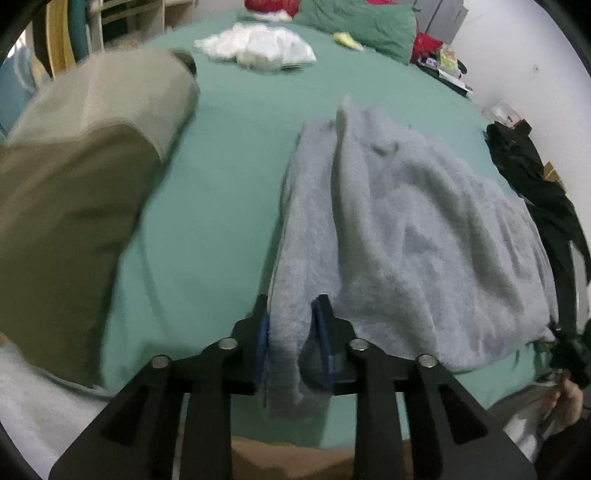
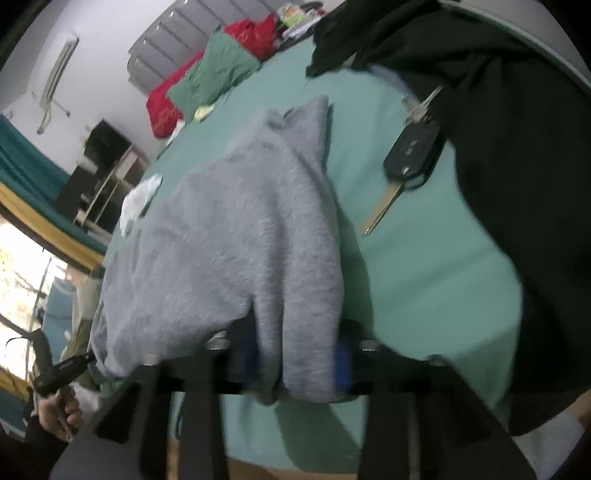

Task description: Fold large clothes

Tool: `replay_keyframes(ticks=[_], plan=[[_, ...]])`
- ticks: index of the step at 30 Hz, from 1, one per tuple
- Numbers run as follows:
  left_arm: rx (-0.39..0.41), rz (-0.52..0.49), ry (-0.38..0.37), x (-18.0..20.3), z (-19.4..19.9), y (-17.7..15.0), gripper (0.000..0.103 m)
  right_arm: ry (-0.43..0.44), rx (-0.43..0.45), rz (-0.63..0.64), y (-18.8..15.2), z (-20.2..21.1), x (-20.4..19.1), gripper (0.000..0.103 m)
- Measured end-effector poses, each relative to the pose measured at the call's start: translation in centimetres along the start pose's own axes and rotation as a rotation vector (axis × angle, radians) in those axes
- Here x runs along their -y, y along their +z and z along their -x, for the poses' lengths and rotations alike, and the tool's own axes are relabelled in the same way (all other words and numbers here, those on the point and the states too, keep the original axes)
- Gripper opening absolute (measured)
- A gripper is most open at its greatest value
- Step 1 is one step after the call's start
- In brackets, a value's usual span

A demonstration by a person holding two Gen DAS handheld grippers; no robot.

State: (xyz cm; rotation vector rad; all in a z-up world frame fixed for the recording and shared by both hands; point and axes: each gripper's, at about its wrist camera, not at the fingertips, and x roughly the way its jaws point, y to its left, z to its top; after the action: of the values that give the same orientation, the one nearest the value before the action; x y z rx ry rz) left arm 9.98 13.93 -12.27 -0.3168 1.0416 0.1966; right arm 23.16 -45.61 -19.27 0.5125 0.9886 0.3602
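Note:
A light grey sweatshirt (image 1: 406, 229) lies spread on the green bed sheet (image 1: 229, 184), collar end far from me. My left gripper (image 1: 291, 332) is at its near left edge, blue pads pressed on a bunched fold that hangs down between them. In the right wrist view the sweatshirt (image 2: 229, 236) reaches my right gripper (image 2: 297, 356), whose jaws stand wide apart. A flat band of the near hem lies loose between them. This view is blurred.
An olive garment (image 1: 74, 184) lies to the left and a white heap (image 1: 258, 48) farther back. A black garment (image 2: 517, 184) covers the bed's right side, with a car key (image 2: 410, 155) beside it. Green pillow (image 1: 362, 26) and red items sit at the head.

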Motion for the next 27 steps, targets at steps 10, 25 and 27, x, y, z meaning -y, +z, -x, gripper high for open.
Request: replay_keyframes(ticks=[10,25,27], plan=[[0.210,-0.128,-0.086,8.0,4.8,4.5,0.050,0.086,0.088,0.242,5.7,-1.5,-2.7,0.078],[0.042,-0.277,-0.159,20.8,-7.3,7.1,0.050,0.156,-0.167,0.244,9.7,-11.4,-2.3,0.098],[-0.017,-0.265,-0.129,20.7,-9.1,6.7,0.050,0.189,-0.167,0.216,9.8,-11.6,-2.0,0.098]])
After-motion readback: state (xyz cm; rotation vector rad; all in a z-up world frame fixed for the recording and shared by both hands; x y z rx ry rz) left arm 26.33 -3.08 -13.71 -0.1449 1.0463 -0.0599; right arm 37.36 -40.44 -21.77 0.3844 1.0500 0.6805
